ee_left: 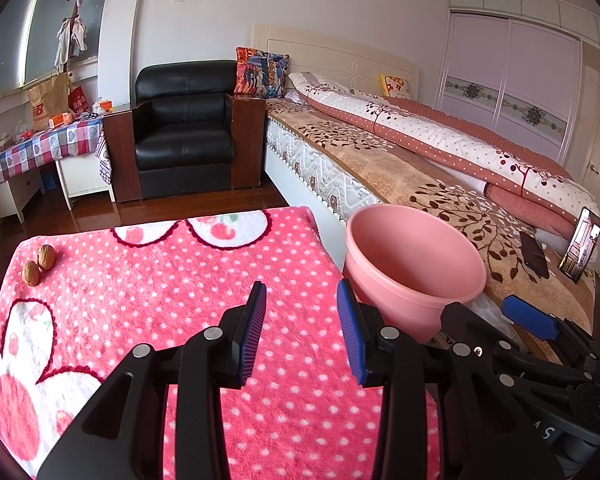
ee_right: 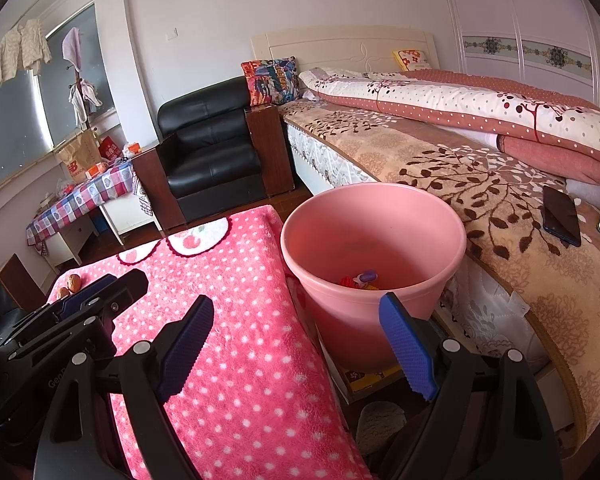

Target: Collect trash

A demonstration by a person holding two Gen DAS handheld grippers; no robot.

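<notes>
A pink plastic bin (ee_left: 414, 264) stands between the pink polka-dot table cover (ee_left: 172, 280) and the bed; the right wrist view shows its inside (ee_right: 374, 240) with a few small colourful scraps (ee_right: 362, 280) at the bottom. Two walnuts (ee_left: 38, 264) lie at the table's far left corner, also in the right wrist view (ee_right: 70, 286). My left gripper (ee_left: 302, 332) is open and empty above the table's right part. My right gripper (ee_right: 296, 344) is open and empty, near the bin's front rim. Each gripper shows in the other's view.
A bed (ee_left: 420, 168) with patterned blankets runs along the right, with a dark phone (ee_right: 562, 216) and an upright phone (ee_left: 580, 248) on it. A black armchair (ee_left: 188, 132) stands behind the table. A cluttered checked side table (ee_left: 44, 144) is at the far left.
</notes>
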